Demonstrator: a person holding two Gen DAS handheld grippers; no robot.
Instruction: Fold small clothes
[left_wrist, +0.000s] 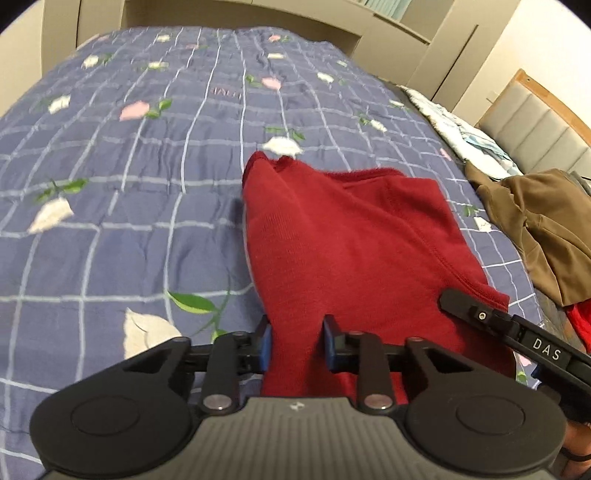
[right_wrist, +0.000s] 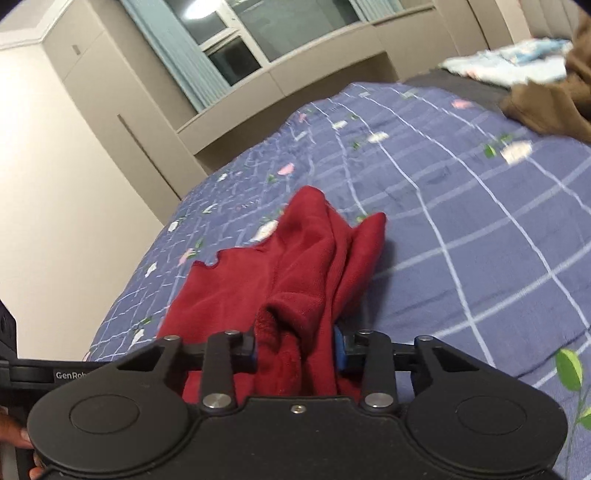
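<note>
Both grippers (left_wrist: 297, 343) (right_wrist: 295, 349) pinch red garment (left_wrist: 343, 236); window (right_wrist: 258, 29) in R view only.

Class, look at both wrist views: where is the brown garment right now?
The brown garment lies crumpled at the right edge of the left wrist view, on the bed beyond the red garment; the right wrist view shows it top right.

Both grippers tilt downward: the left gripper (left_wrist: 297, 343) has its blue pads pinching red cloth, and the right gripper (right_wrist: 295, 347) is clamped on a thicker bunch.
</note>
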